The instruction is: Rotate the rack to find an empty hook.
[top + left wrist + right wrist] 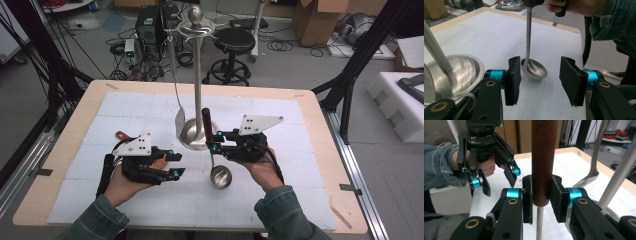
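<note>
A steel ladle stands nearly upright, its bowl (220, 176) low over the white mat; I cannot tell if it touches. My right gripper (213, 141) is shut on its brown wooden handle (544, 162), with both pads (527, 197) pressed against the wood near the handle's lower end. My left gripper (176, 163) is open to the left of the ladle, with nothing between its jaws. In the left gripper view the ladle bowl (535, 68) lies beyond the open left gripper (540, 80). The right gripper view shows the right gripper (541, 200) and, farther off, the left gripper (499, 177).
A steel utensil stand rises at mid-table, with a round dished base (192, 135) and a tall pole (197, 75). A flat steel utensil (178, 107) hangs from its top. An orange-brown handle (121, 135) pokes out behind my left hand. The wooden table edge (320, 150) borders the mat.
</note>
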Available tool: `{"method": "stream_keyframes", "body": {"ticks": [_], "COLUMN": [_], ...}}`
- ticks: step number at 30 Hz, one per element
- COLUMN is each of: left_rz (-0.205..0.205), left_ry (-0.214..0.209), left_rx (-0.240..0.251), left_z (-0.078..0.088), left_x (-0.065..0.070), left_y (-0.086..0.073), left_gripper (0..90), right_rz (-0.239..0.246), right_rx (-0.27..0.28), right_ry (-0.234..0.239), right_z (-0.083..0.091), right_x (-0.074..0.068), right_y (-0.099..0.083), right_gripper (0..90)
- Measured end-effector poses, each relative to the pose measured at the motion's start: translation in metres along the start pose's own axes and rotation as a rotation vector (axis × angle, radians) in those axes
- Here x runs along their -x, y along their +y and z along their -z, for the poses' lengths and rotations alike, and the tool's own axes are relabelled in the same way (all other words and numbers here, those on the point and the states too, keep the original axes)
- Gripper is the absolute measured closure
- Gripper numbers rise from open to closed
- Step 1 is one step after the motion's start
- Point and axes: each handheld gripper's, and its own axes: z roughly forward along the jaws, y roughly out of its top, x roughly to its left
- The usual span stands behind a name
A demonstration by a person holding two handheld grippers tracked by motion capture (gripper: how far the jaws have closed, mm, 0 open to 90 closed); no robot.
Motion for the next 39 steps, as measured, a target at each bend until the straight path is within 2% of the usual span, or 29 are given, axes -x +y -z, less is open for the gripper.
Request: {"method": "stream_keyframes", "body": {"ticks": [17,26,33,39], "left_rz": [0.028,0.050,0.046,0.041], "left_ry": [0.054,0.081,0.090,0.103], "left_rx": [-0.013,0.010,0.006,0.009], "left_z": [0.027,0.041,0.045,0.048], "left_x": [-0.006,-0.010,-0.009,-0.008], "left_y": [-0.022,-0.034,-0.036,-0.037], "left_gripper": [46.3,44.8,42.8,40.5], "right_rz": [-0.027,-0.031,-0.035,-0.028], "right_rx": [0.033,0.043,0.056,0.042], "right_ry": [-0.040,-0.071,-0.082,-0.091], "right_z": [0.021,0.030,0.038,0.039], "right_x": [0.018,0.028,0.036,0.039], "right_y": [0.003,0.009,0.012,0.016], "right_gripper": [74.3,74.3,74.3,74.3]}}
